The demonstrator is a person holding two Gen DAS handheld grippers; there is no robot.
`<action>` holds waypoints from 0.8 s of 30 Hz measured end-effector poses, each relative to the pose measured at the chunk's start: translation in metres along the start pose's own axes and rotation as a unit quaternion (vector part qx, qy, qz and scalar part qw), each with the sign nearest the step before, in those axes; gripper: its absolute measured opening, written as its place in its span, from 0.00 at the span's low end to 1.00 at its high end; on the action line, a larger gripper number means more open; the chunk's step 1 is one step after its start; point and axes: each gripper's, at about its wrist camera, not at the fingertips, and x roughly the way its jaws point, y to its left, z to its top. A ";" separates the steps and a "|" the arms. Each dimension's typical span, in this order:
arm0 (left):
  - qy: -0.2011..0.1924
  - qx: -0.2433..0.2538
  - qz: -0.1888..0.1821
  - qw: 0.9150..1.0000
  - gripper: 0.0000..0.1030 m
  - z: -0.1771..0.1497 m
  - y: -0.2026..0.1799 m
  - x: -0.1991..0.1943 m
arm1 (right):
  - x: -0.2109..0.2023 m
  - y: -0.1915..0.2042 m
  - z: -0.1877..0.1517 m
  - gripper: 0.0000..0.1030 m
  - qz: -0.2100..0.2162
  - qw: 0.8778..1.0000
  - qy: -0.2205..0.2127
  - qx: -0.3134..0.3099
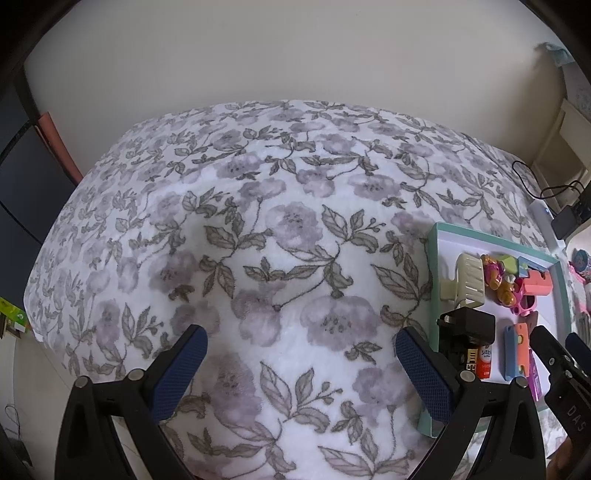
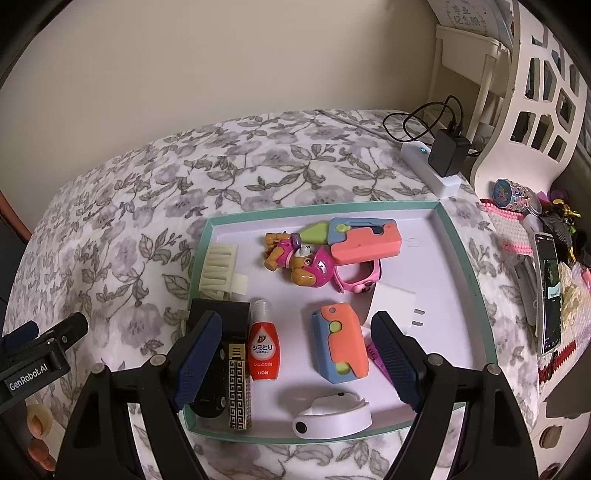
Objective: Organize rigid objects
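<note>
Floral blanket [image 2: 147, 192], tray [image 2: 461, 258] of toys beneath wide-spread right tool [image 2: 295, 354]

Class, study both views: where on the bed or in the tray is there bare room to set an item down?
Free: the floral blanket left of the tray, and the tray's far-right corner beyond the orange toy gun. Crowded: the tray's near-left corner around the red bottle.

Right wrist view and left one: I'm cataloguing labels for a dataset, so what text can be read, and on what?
"GenRobot.AI": body of the left tongs.
"LION": foot of the red bottle; its Japanese label reads "シミとり".
"DAS": body of the right tongs, cut off at the edge.
Poster characters on the wall: too blurred.
Phone screen: too small.
</note>
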 end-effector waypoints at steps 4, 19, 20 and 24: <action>0.000 0.000 0.000 1.000 1.00 0.000 0.000 0.000 | 0.001 0.001 0.000 0.81 0.000 1.000 0.002 -0.001; 0.001 -0.004 0.001 1.000 1.00 0.002 0.001 -0.001 | 0.004 0.002 -0.001 0.81 0.003 1.000 0.008 0.000; 0.001 -0.004 0.001 1.000 1.00 0.002 0.001 -0.001 | 0.004 0.001 -0.001 0.81 0.003 1.000 0.008 0.000; 0.001 -0.004 0.001 1.000 1.00 0.003 0.001 -0.002 | 0.004 0.002 -0.001 0.81 0.002 1.000 0.009 0.000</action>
